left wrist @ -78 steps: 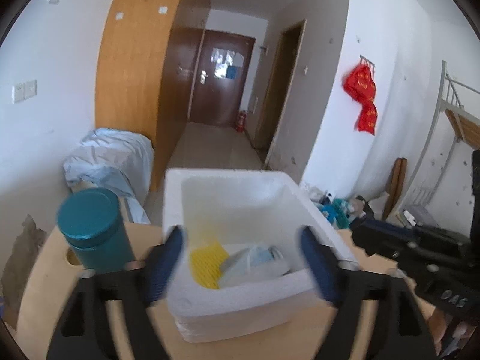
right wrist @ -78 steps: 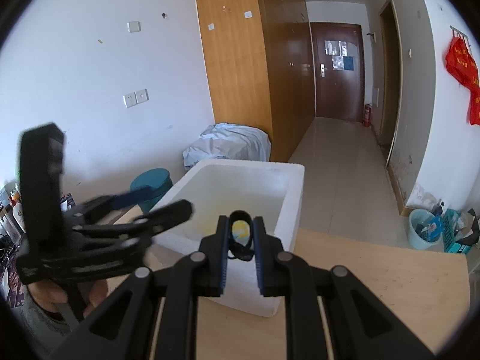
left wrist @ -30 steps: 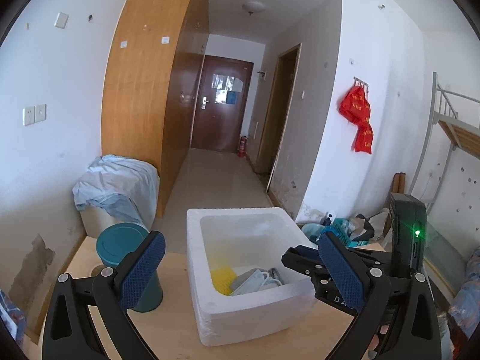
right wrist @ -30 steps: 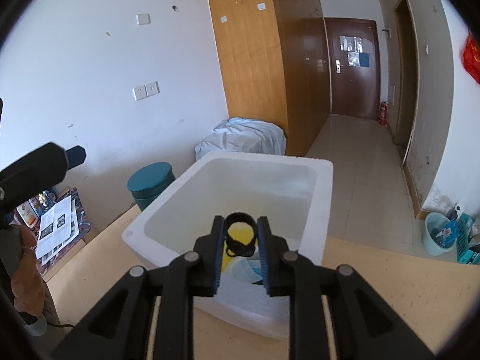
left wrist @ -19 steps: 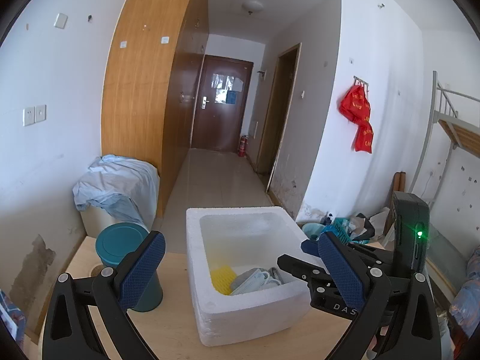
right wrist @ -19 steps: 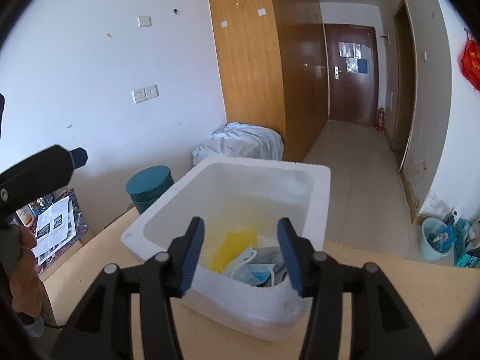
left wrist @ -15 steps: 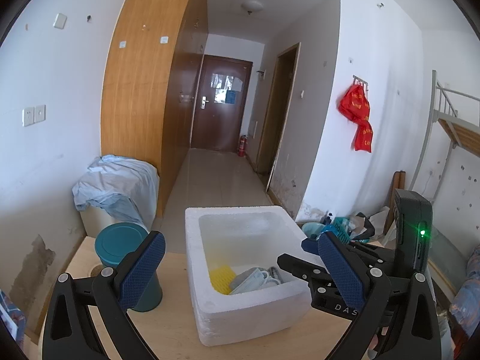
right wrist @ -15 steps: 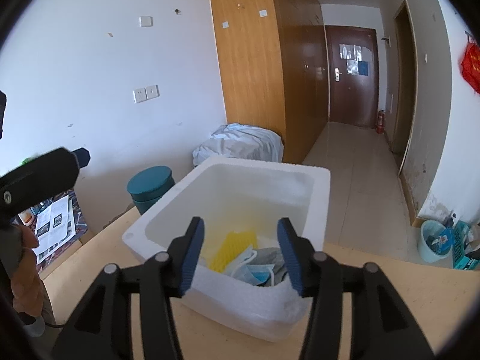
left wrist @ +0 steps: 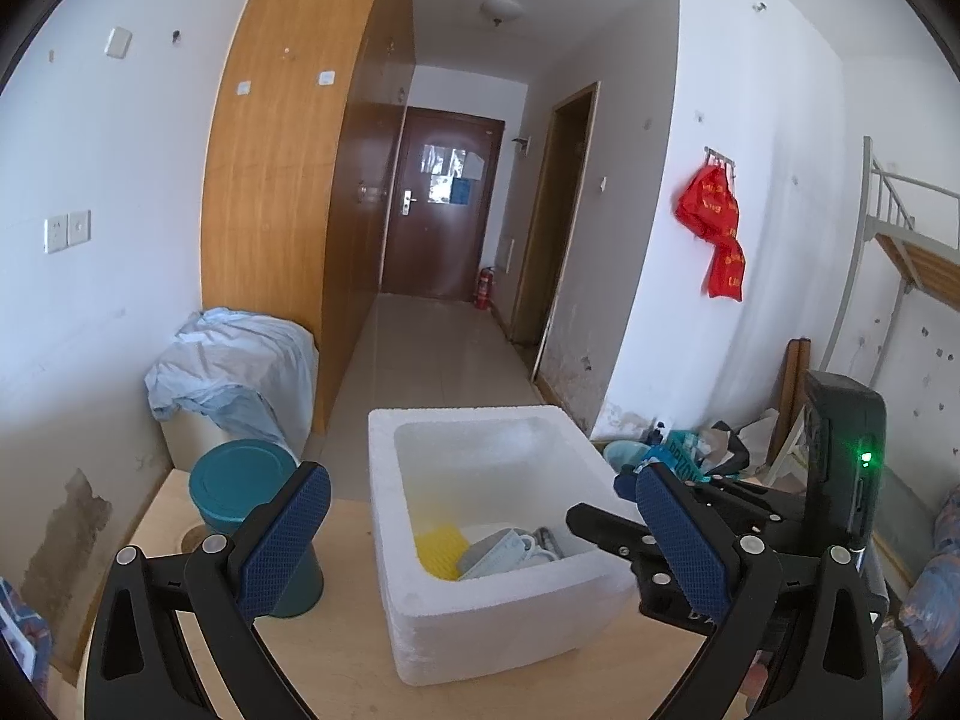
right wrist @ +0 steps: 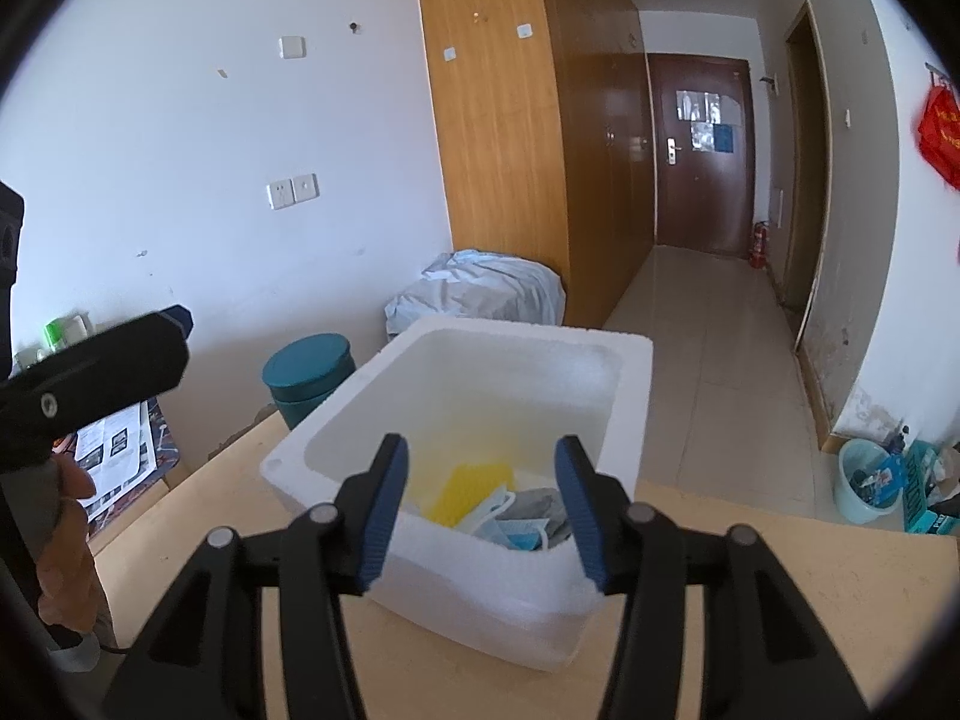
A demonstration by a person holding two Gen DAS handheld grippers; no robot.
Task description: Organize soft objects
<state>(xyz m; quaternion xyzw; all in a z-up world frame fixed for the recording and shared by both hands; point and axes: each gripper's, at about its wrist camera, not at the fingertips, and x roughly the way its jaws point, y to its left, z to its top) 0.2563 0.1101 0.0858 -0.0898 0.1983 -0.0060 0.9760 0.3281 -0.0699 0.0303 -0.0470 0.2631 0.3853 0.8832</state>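
A white foam box [left wrist: 498, 606] [right wrist: 468, 576] stands on the wooden table. Inside it lie a yellow sponge cloth [left wrist: 441, 546] [right wrist: 465, 489], blue face masks [left wrist: 501, 549] [right wrist: 516, 525] and a grey soft item [right wrist: 537, 501]. My left gripper [left wrist: 480, 534] is open and empty, held in front of the box with a finger to each side. My right gripper [right wrist: 480, 510] is open and empty, above the box's near wall. The right gripper also shows in the left wrist view [left wrist: 606, 531], at the box's right edge.
A teal lidded canister [left wrist: 252, 498] [right wrist: 309, 375] stands left of the box on the table [left wrist: 336, 654]. A covered bundle [left wrist: 234, 360] sits behind it against the wall. A bin and clutter [right wrist: 870, 480] lie on the floor to the right.
My right gripper opened and let go of the small black loop it held over the box. The left gripper stayed open and pulled back from the box earlier.
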